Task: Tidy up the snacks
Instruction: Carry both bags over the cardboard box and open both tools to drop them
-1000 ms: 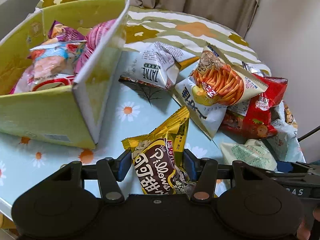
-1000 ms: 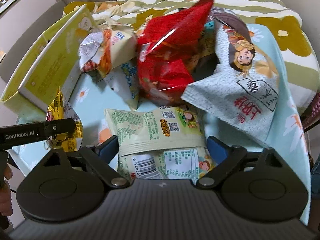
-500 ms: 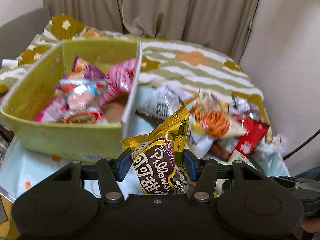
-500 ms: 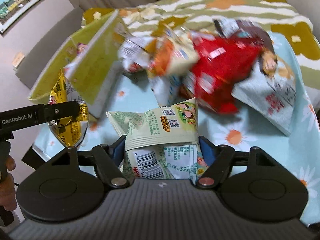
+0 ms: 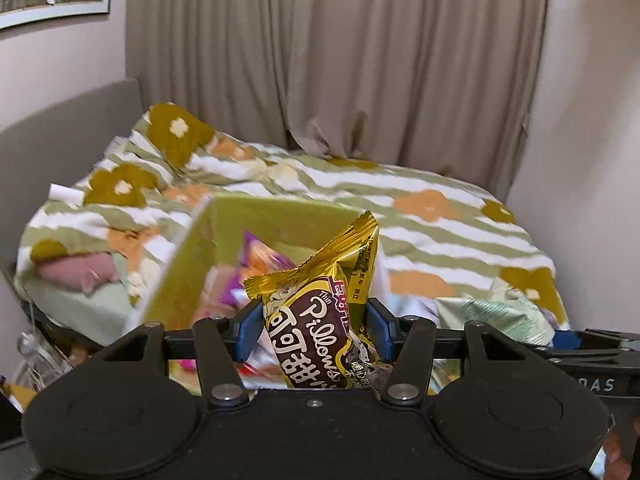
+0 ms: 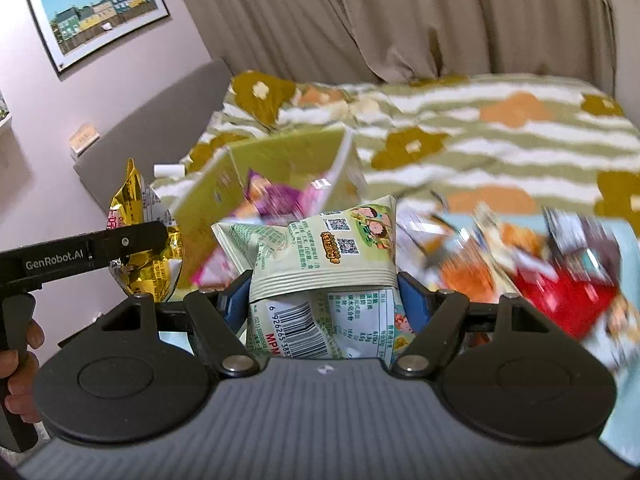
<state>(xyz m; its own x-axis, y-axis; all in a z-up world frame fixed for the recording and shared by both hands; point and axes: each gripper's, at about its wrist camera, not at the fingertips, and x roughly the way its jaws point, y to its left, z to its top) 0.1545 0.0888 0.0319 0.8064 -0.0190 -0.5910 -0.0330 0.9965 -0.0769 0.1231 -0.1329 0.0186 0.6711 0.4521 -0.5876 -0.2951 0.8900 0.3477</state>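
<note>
Snacks ride pinched by their sealed ends, gold Pillows packet (image 5: 320, 320) clamped in the left hand-held gripper (image 5: 312, 326), pale green packet (image 6: 320, 268) squeezed in the right hand-held gripper (image 6: 322, 304), both poised before the yellow-green box (image 6: 276, 156) for dropping in.

Beige curtains (image 5: 360, 60) hang behind a bed with a floral striped duvet (image 6: 500, 128); a framed picture (image 6: 98, 10) hangs on the pinkish wall.
</note>
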